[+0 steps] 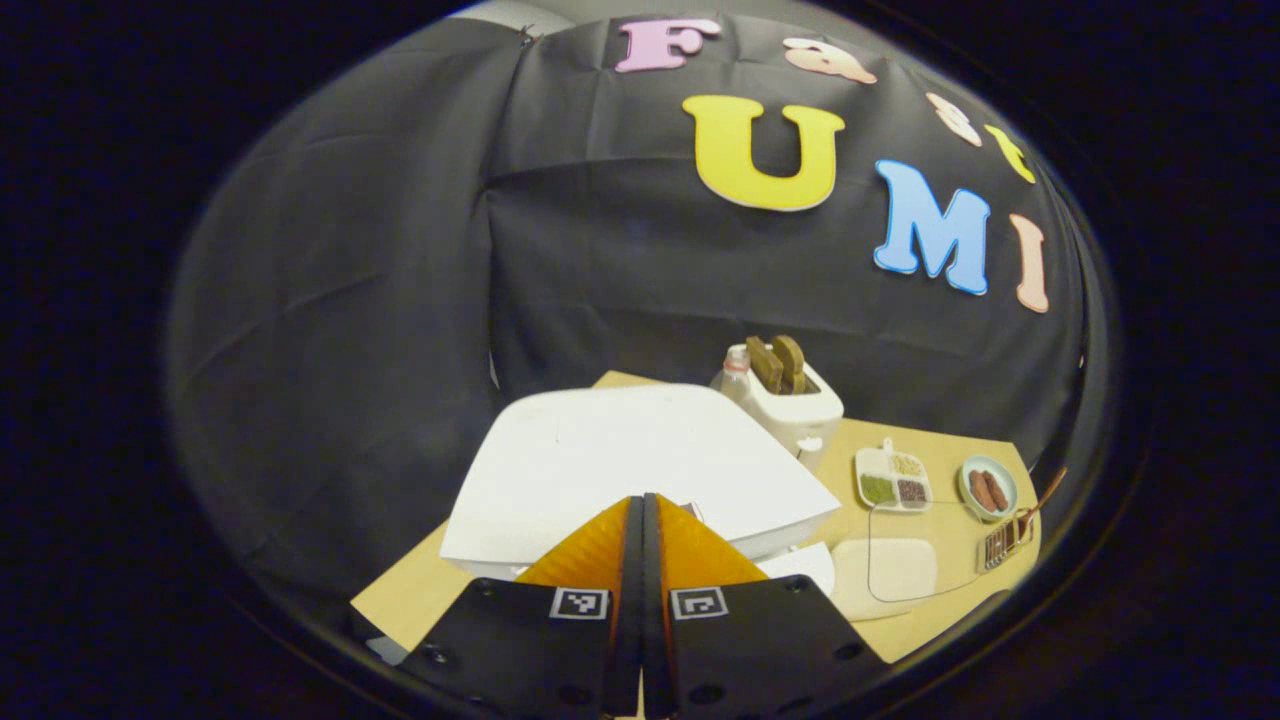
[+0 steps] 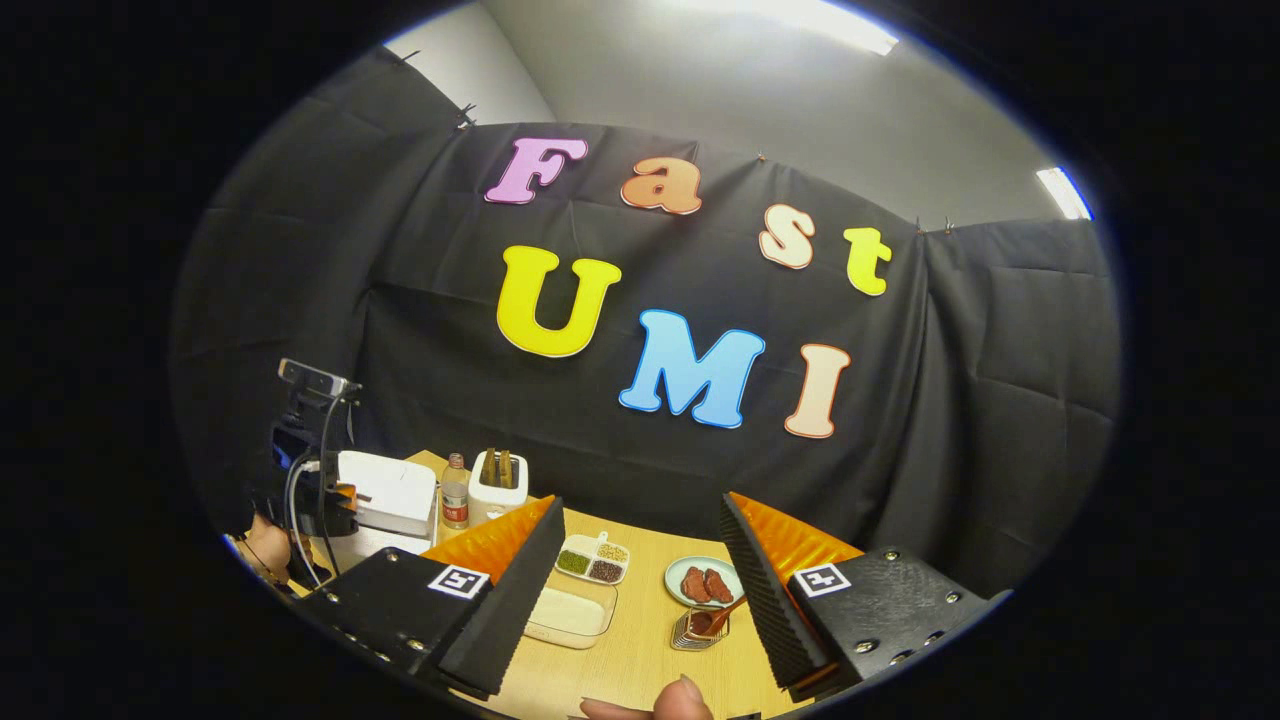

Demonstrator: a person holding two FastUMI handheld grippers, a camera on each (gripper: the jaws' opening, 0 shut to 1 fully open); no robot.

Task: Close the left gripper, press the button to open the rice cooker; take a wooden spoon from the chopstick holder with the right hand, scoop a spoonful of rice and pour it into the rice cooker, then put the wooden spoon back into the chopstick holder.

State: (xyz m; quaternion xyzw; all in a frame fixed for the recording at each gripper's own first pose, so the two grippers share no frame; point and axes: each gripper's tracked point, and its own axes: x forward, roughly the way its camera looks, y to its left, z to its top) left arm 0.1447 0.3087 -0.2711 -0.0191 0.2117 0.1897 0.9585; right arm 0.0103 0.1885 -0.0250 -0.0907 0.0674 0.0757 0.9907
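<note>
1. Around my cooker (image 1: 640, 470) on the worktop (image 1: 950, 455): a toaster (image 1: 790, 405), a seed dish (image 1: 893, 480), a sausage plate (image 1: 988, 488), and the holder (image 1: 1005, 542) with the spoon (image 1: 1045, 492).
2. The right gripper view adds a bottle (image 2: 455, 492) beside the toaster.
3. My left hand-held gripper (image 1: 641, 520) is clenched above the closed cooker; my right hand-held gripper (image 2: 640, 560) is released, high above the holder.

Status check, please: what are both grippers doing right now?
Left gripper shut, at the closed rice cooker. Right gripper open, empty. Wooden spoon in holder.
</note>
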